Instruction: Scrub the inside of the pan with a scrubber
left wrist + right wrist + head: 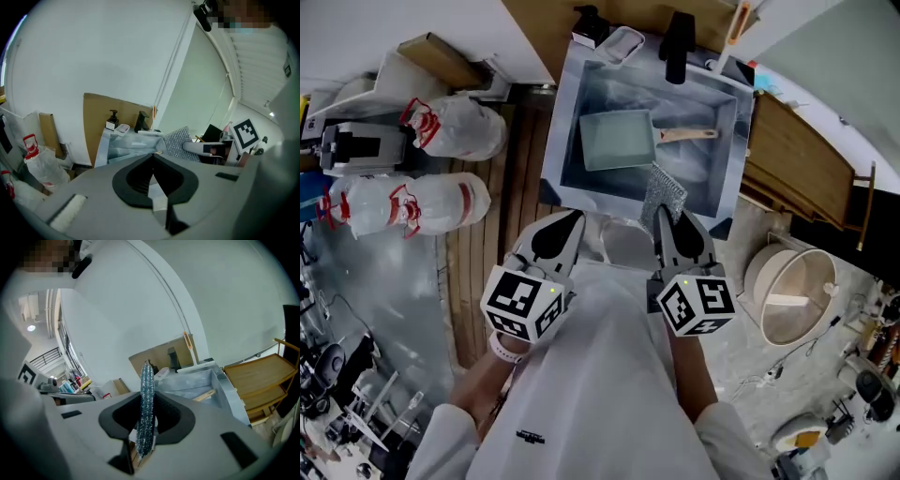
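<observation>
**Inspector:** State of the tools at the time of inspection?

**Assessor:** The right gripper (667, 223) was clamped on the scrubber (664, 192), a silver mesh pad. The right gripper view showed it pinched edge-on and upright between the jaws. The left gripper (570, 225) had its jaws pressed together with nothing between them, as seen in the left gripper view.

**Inspector:** Location of the pan?

**Assessor:** The pan (617, 139), square and pale green, lay in the sink (572, 103), at twelve o'clock from both grippers. Its wooden handle (689, 134) pointed to three o'clock. The inside faced up and nothing covered it.

**Inspector:** Any contact between pad and pan?

**Assessor:** None was observed. The scrubber hung over the sink's near rim, at about five o'clock from the pan and apart from it. The left gripper sat at about seven o'clock from the pan, short of the basin.

**Inspector:** Progress?

**Assessor:** In my judgement the tool was in hand but scrubbing had not begun. Whether the inside was wet or soiled could not be determined. The pad remained to be brought down to the pan floor and worked over the interior, with the left gripper likely steadying the handle.
</observation>
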